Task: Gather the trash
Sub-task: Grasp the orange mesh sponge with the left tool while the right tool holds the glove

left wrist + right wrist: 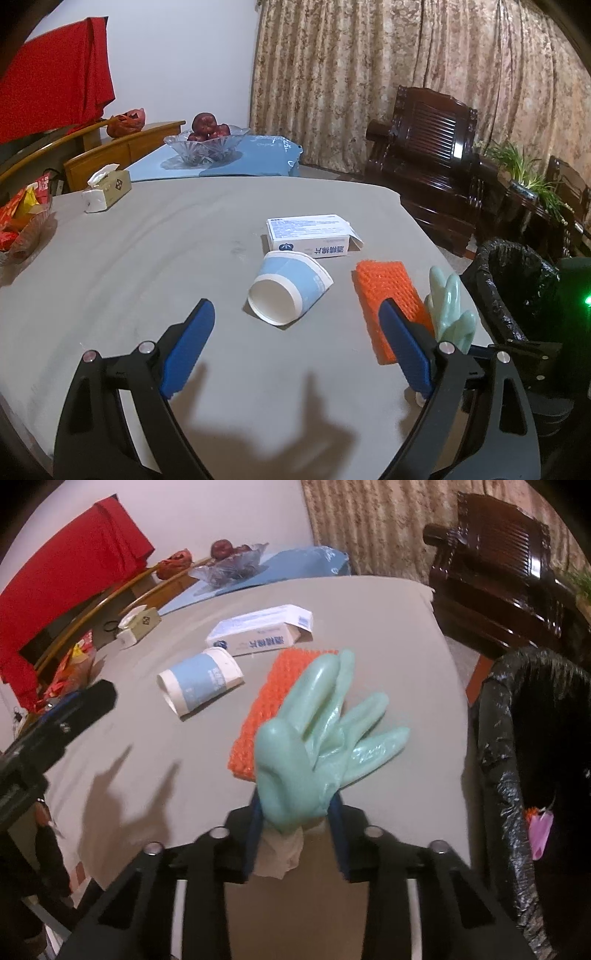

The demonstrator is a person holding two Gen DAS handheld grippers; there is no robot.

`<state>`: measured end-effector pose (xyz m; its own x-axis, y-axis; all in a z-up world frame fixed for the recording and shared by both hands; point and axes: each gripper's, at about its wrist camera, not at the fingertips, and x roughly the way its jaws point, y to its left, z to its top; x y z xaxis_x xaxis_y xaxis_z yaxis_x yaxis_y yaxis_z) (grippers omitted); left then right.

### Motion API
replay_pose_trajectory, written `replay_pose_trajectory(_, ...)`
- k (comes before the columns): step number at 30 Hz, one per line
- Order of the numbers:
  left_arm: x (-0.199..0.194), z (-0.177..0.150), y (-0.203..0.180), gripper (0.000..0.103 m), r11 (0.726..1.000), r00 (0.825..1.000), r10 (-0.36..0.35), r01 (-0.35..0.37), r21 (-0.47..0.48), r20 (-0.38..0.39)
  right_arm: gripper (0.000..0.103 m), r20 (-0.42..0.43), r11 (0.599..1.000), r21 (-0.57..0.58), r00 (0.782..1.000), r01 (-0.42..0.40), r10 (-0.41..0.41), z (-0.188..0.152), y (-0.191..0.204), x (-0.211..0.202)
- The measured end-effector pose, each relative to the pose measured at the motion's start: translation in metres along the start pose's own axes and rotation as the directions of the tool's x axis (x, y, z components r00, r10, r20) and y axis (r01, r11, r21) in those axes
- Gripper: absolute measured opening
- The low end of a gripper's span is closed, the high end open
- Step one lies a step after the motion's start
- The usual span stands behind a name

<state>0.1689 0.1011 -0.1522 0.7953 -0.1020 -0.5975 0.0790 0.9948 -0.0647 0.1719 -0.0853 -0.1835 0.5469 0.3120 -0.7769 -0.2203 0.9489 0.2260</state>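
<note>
While the right gripper (295, 814) is clenched on the cuff end of the pale green rubber glove (317, 746), the glove's fingers splay upward through the middle of the right wrist view, clear of the grey table (147, 760) as far as I can judge. The black-lined trash bin (524, 760) stands off the table edge at the right of that frame, with something pink and orange already showing inside it at the lower right.

The step in hand looks like carrying the glove over to the bin. To do it well, keep the jaws closed firmly until the glove is fully past the bin's rim, since the grip is only on a bunched bit of cuff and the heavy, floppy finger end could drag on the liner or catch the rim. Swing rightward with a little height, then release only when the whole glove hangs over the opening.

Mind the orange sponge-like pad (273, 698) lying just behind the glove in the centre of the frame; a low sweep could knock it.

Seen from the left wrist camera, the left gripper (295, 325) is spread wide and grasping nothing, hovering over the table at the bottom of the frame. Ahead of it, near the centre, lies the tipped paper cup (288, 291) with its mouth toward the camera, and just beyond it, perhaps touching, the white carton (310, 236). Those seem the likely next pickups, so the left side can wait without crowding the right's path.
</note>
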Motion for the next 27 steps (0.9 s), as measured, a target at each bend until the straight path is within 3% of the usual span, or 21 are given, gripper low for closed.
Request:
replay_pose_trajectory(9, 0.000, -0.003, -0.013, 0.086, 1.000, 1.000, -0.020, 0.020, 0.000, -0.005, 0.025, 0.079, 1.000, 0.011, 0.997, 0.004, -0.005, 0.008, -0.008, -0.033)
replay_pose_trajectory(20, 0.018, -0.002, -0.045, 0.082, 0.996, 0.996, -0.079, 0.080, 0.036, -0.030, 0.025, 0.107, 0.998, 0.028, 0.993, 0.051, -0.054, 0.014, -0.033, -0.050)
replay_pose_trajectory(27, 0.049, -0.006, -0.066, 0.067, 0.993, 0.990, -0.106, 0.110, 0.048, -0.090, 0.025, 0.127, 0.997, 0.022, 0.989, 0.074, -0.076, 0.017, -0.045, -0.052)
